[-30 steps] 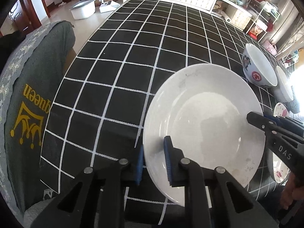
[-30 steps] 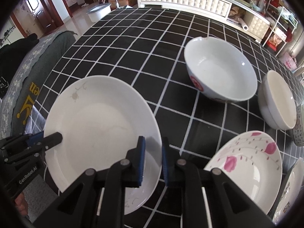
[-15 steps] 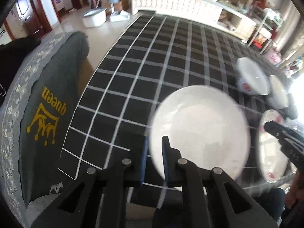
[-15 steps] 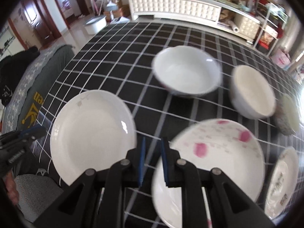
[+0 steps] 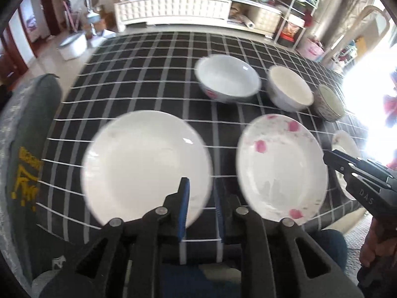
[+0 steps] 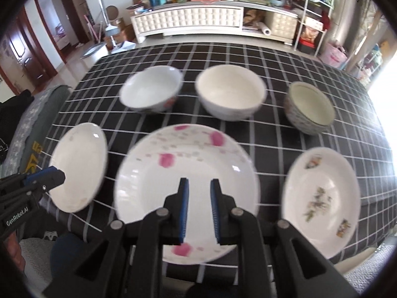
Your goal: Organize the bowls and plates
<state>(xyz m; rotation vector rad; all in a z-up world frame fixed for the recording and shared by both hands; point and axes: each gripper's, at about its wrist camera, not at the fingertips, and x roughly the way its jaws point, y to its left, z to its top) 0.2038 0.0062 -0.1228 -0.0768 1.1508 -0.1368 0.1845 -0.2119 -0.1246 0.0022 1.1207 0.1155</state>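
Both claws have just been opening and grip nothing: the left claw [image 5: 200,207] hangs over the white plate [image 5: 146,166], the right claw [image 6: 200,209] over the pink plate [image 6: 186,193]. Three plates line the tabletop's [image 6: 285,57] near edge, three bowls behind.

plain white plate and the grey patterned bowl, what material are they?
Plain white plate: likely glazed ceramic or porcelain; smooth, glossy, with a sharp window glint. Grey patterned bowl: probably ceramic too; speckled grey outside, pale glazed inside, duller sheen. Melamine cannot be ruled out by look.
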